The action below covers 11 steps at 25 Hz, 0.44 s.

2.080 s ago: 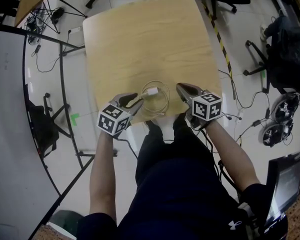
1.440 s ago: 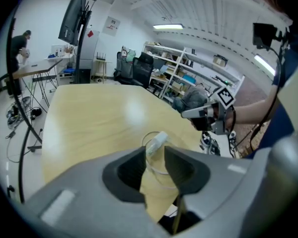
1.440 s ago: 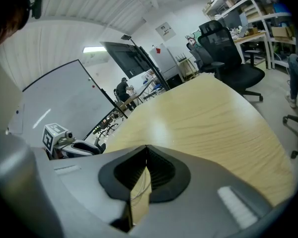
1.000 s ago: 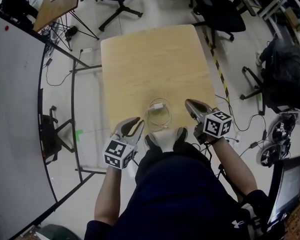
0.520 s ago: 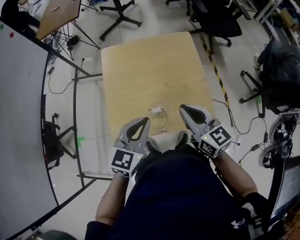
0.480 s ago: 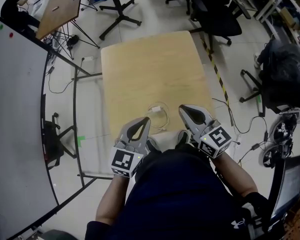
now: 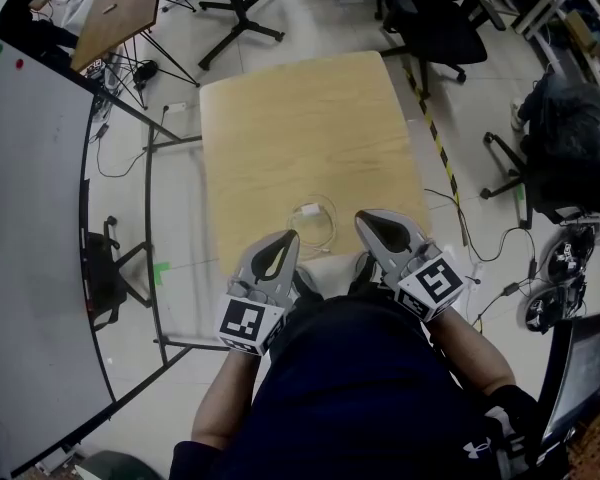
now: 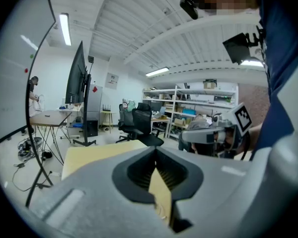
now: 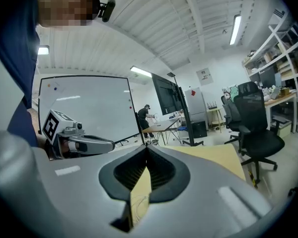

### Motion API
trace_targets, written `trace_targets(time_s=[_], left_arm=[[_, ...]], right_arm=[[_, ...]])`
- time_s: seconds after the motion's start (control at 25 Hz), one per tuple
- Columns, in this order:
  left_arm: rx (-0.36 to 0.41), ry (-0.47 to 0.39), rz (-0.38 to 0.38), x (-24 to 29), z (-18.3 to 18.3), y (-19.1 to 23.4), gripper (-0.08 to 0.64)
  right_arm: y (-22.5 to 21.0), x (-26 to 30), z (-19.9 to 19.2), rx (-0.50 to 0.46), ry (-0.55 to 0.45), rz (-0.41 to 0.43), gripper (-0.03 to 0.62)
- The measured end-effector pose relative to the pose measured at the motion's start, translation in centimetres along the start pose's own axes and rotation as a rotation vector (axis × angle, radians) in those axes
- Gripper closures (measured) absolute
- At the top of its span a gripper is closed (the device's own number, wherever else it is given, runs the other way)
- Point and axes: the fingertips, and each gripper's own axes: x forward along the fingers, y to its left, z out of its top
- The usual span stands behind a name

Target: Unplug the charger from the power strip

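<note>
A white charger [image 7: 308,210] with its thin white cable [image 7: 323,233] coiled beside it lies near the front edge of the wooden table [image 7: 300,128]. No power strip shows on the table. My left gripper [image 7: 286,239] is held above the front edge, just left of the coil, shut and empty. To the right of the coil my right gripper [image 7: 364,218] is also shut with nothing in it. In the left gripper view the left gripper [image 8: 155,148] has its jaws together, and the right gripper [image 8: 214,133] shows beyond. The right gripper [image 9: 146,148] looks the same in its own view.
Black office chairs [image 7: 435,28] stand beyond the table's far right corner. A whiteboard [image 7: 30,248] on a black frame runs along the left. Cables [image 7: 480,208] trail over the floor at right, beside a dark bag [image 7: 580,138]. A second wooden table [image 7: 115,13] stands at far left.
Both grippers have risen from the table's front edge towards the person. The left jaws, slightly apart a second ago, have closed. The charger and cable stay where they lay.
</note>
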Motion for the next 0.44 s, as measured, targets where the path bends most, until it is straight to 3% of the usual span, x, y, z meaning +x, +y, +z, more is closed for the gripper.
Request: trace_targets(time_s=[0.44], left_arm=[[-0.02, -0.007, 0.009, -1.4, 1.4, -0.6, 0.557]], right_arm=[[1.5, -0.4, 1.1, -0.02, 0.006, 0.02, 0.583]])
